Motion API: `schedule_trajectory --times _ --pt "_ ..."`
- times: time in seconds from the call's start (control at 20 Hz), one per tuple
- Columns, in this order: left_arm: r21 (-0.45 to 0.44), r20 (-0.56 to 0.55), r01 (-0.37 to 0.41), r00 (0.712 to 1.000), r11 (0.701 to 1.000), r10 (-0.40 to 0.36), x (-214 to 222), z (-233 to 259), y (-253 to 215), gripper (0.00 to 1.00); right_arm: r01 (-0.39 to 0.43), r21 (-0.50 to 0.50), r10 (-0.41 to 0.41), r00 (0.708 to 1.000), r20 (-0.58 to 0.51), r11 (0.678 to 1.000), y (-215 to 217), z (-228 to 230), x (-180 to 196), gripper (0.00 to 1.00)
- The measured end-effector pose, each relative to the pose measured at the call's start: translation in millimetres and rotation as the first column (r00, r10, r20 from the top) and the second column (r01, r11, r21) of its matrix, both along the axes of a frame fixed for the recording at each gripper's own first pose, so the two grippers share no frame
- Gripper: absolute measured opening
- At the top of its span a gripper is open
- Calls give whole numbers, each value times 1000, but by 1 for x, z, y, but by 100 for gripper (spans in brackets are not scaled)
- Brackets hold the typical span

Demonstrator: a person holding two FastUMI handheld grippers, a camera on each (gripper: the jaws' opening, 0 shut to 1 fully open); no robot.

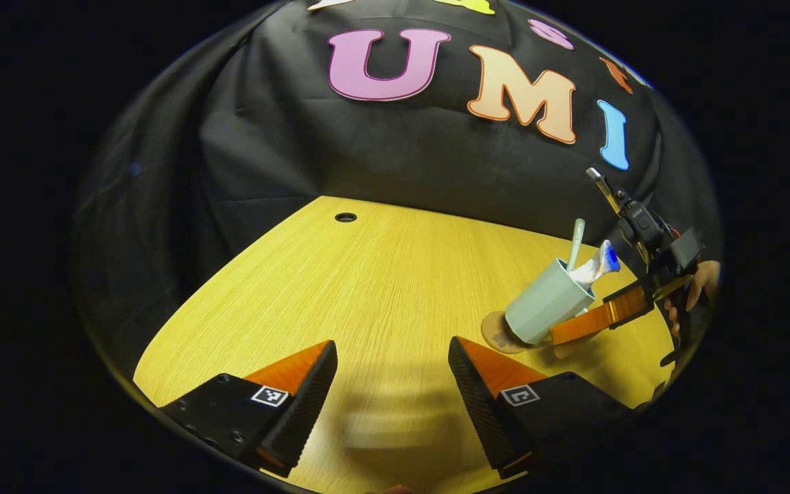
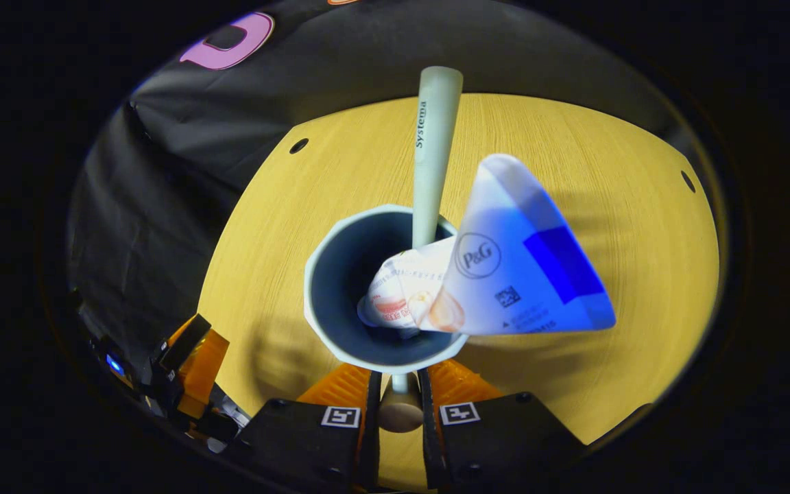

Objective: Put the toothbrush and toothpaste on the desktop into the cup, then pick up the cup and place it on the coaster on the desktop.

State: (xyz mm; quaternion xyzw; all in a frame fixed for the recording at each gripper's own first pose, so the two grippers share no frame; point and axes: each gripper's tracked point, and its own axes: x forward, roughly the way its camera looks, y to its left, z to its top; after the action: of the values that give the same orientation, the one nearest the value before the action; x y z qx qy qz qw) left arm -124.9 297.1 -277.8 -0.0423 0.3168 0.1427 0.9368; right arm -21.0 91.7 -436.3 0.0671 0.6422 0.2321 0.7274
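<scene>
Cup (image 1: pixel 547 302), grey-green ceramic, tilted over round brown coaster (image 1: pixel 495 332) at right of wooden table (image 1: pixel 381 288), pale toothbrush (image 2: pixel 435 144) and white-blue toothpaste tube (image 2: pixel 505 274) inside. Right claw (image 2: pixel 398 398) pinches cup handle, likely for placement. Left claw (image 1: pixel 392 384) spread, empty, near edge.

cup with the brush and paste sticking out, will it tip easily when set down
Probably somewhat top-heavy: the toothbrush and toothpaste stand well above the cup rim. It is tilted over the coaster, so it may rock. It looks rigid.
</scene>
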Motion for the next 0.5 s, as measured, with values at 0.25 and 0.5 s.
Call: schedule_trajectory --times 0.25,0.5 --pt "1 -3 -6 1000 1000 6 2 -2 0 96 14 -27 -14 1000 -8 1000 2 -1 -2 28" --pt "-6 -11 -6 1000 1000 6 2 0 -4 95 41 -4 -41 999 -15 999 3 3 -1 23"
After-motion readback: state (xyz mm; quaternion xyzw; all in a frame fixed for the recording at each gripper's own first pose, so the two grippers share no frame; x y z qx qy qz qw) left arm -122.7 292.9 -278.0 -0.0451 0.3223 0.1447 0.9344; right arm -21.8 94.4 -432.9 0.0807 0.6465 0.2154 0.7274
